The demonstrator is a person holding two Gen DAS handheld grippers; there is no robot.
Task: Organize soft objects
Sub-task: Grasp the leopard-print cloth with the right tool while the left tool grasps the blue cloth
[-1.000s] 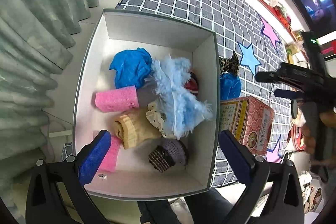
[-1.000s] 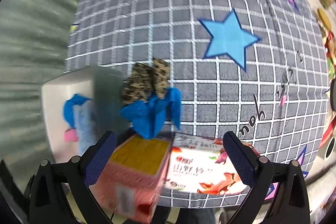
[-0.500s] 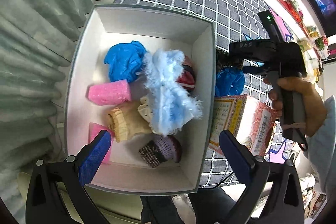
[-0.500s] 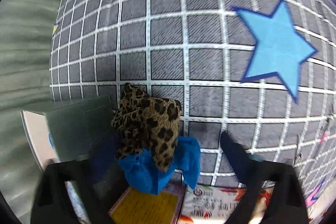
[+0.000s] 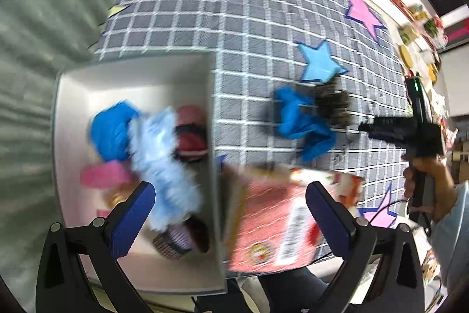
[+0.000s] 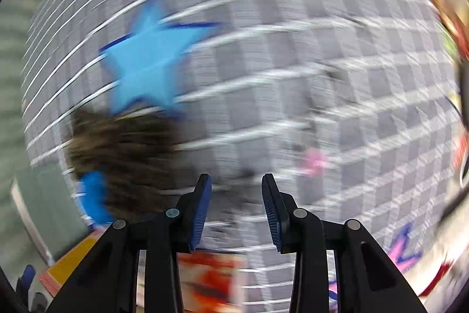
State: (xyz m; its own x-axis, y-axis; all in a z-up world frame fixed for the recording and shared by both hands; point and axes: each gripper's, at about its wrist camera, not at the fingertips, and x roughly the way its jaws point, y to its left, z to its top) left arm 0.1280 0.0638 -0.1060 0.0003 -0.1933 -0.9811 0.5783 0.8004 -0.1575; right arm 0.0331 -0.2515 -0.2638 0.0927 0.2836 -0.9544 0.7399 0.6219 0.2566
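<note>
Two claws: both empty.
Left claw (image 5: 225,213): spread wide over the white box's (image 5: 215,119) edge.
Right claw (image 6: 236,209): jaws just narrowing, nothing between them.
Leopard cloth (image 6: 123,154): on the worktop (image 5: 234,19), touching the blue cloth (image 5: 304,125).

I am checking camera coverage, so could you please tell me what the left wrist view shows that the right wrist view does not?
Only the left wrist view shows the inside of the white cardboard box with its fluffy light-blue feather piece, and the hand holding the other gripper. Only the right wrist view shows the right gripper, jaws narrow with nothing between them. Both show the leopard-print cloth on the bright blue cloth, and the grey checked tablecloth.
</note>
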